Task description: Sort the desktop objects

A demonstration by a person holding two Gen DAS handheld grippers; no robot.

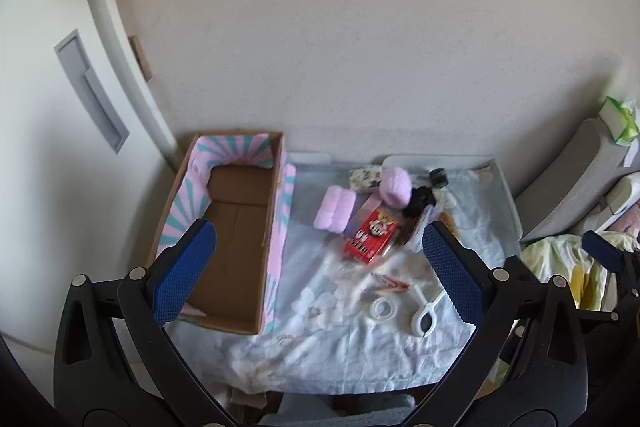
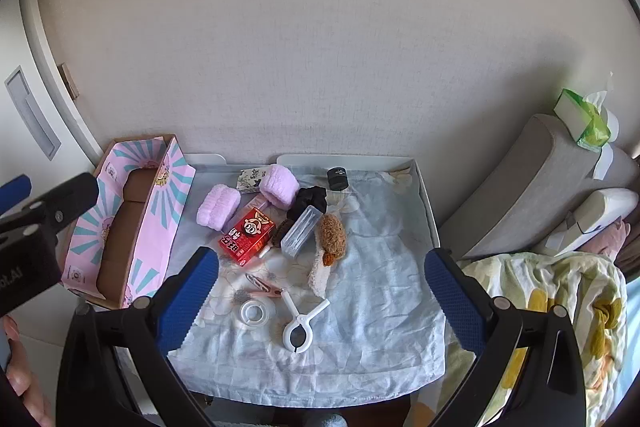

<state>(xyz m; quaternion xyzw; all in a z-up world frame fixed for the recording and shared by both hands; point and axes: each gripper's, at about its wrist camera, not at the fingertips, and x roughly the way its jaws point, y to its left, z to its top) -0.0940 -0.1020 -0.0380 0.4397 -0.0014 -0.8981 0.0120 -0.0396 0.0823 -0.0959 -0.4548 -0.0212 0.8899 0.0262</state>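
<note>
Wide-open, empty right gripper (image 2: 320, 291) above clip (image 2: 298, 323) and tape (image 2: 256, 313); left gripper (image 1: 320, 267) likewise. Best lowered squarely, then carried to box (image 2: 154, 227).

Red carton (image 2: 247, 240), tape roll (image 2: 255, 313) and white clip (image 2: 298, 327) lie beside the empty box (image 2: 140, 223).

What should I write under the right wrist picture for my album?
Open right gripper hovers above a red carton and white plastic clip on the cloth-covered table.
</note>
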